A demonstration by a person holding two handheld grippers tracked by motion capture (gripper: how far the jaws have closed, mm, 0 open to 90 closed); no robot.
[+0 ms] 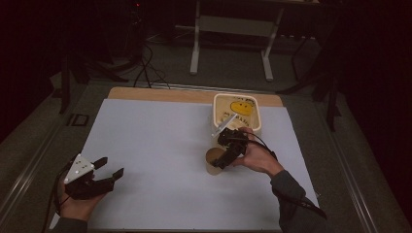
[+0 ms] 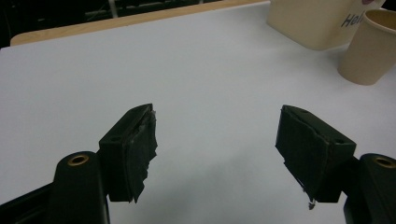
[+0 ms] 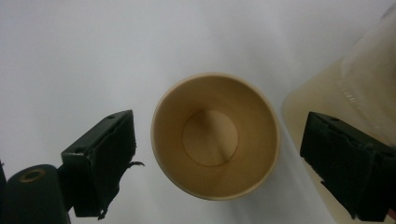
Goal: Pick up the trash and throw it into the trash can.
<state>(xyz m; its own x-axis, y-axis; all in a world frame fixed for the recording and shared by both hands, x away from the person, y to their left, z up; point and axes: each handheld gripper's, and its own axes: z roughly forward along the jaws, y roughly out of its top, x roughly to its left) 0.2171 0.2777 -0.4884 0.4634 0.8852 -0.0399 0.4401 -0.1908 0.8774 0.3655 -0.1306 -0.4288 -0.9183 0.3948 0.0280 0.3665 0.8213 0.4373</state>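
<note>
A tan paper cup [image 1: 212, 164] stands upright and empty on the white table [image 1: 160, 145], just in front of a cream tub [image 1: 256, 127]. My right gripper [image 1: 224, 155] hovers over the cup, pointing down. In the right gripper view the cup [image 3: 215, 135] lies between the open jaws, and neither pad touches its rim. My left gripper [image 1: 111, 166] rests open near the table's front left corner, holding nothing. Its own view has the open gripper [image 2: 217, 135] over bare table, with the cup [image 2: 371, 46] far off at the upper right.
The cream tub [image 2: 313, 21] has a yellow smiley face [image 1: 241, 107] and dark lettering inside. It sits at the back right, and its wall [image 3: 355, 93] is close beside the cup. A wooden strip [image 1: 194, 94] edges the table's far side. Cables and a stand lie beyond.
</note>
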